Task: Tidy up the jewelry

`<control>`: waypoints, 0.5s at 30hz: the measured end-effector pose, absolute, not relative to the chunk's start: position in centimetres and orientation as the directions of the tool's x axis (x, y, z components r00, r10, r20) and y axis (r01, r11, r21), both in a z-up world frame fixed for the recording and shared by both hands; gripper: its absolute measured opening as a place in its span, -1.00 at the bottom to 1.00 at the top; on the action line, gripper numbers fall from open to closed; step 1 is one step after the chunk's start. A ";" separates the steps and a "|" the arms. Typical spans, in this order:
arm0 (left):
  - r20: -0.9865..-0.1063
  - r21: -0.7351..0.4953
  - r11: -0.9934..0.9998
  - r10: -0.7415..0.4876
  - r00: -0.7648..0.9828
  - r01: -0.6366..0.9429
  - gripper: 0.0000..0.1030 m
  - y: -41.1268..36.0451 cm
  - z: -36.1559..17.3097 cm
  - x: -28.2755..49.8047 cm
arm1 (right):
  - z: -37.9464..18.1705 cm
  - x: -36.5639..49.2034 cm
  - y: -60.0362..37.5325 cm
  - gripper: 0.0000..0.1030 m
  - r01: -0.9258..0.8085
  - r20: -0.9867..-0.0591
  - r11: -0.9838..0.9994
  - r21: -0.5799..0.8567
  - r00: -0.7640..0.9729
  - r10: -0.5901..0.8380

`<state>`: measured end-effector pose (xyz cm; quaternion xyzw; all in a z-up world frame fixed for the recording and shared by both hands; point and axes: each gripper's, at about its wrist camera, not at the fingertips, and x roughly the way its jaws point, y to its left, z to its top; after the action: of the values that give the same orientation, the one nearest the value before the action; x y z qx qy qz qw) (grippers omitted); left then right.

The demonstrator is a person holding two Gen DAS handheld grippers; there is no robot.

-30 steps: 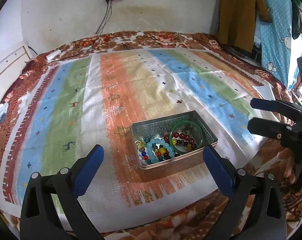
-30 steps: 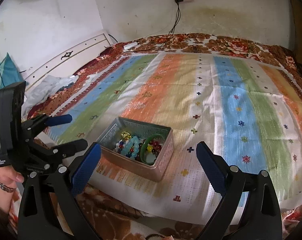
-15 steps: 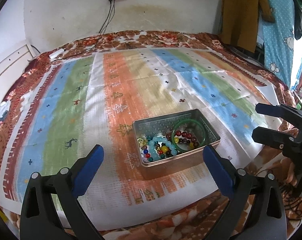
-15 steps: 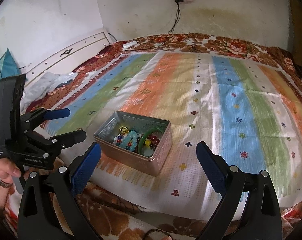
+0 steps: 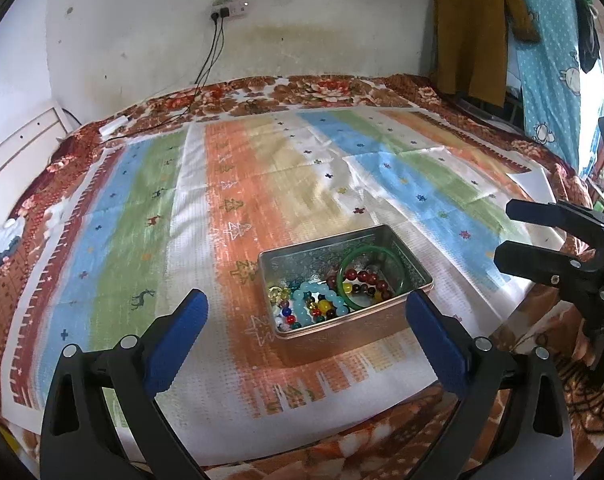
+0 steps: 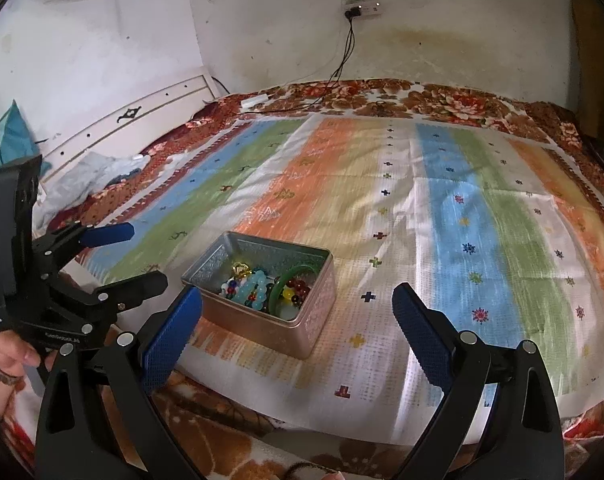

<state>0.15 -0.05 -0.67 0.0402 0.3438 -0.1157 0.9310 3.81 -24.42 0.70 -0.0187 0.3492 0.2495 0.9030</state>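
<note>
- The metal tin [image 5: 344,336] was seen on the striped cloth [image 5: 262,184] over the bed, with bead bracelets [image 5: 314,300] and a green bangle [image 5: 370,276] inside.
- The left gripper [image 5: 307,332] and the right gripper [image 6: 298,320] were held released, empty, near the tin.

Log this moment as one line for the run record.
left tool: open, empty | right tool: open, empty | metal tin: on striped cloth, lidless | inside: green bangle, bead bracelets
</note>
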 end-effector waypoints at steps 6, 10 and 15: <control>-0.640 -0.014 0.975 -0.180 0.747 0.222 0.89 0.1 -0.7 -0.1 | 0.5 3.9 -24.3 0.88 -0.457 -0.651 0.879 0.136 0.628 0.427; -0.642 -0.021 0.977 -0.176 0.746 0.212 0.89 0.1 -0.7 -0.2 | 0.4 3.9 -24.2 0.88 -0.457 -0.651 0.880 0.132 0.629 0.425; -0.644 -0.025 0.978 -0.176 0.744 0.209 0.89 0.1 -0.8 -0.5 | 0.5 3.8 -24.6 0.88 -0.444 -0.635 0.887 0.127 0.651 0.417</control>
<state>-0.51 0.09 -0.81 0.0243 0.3424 -0.1032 0.9335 3.78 -24.58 0.52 -0.0197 0.3443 0.2370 0.9082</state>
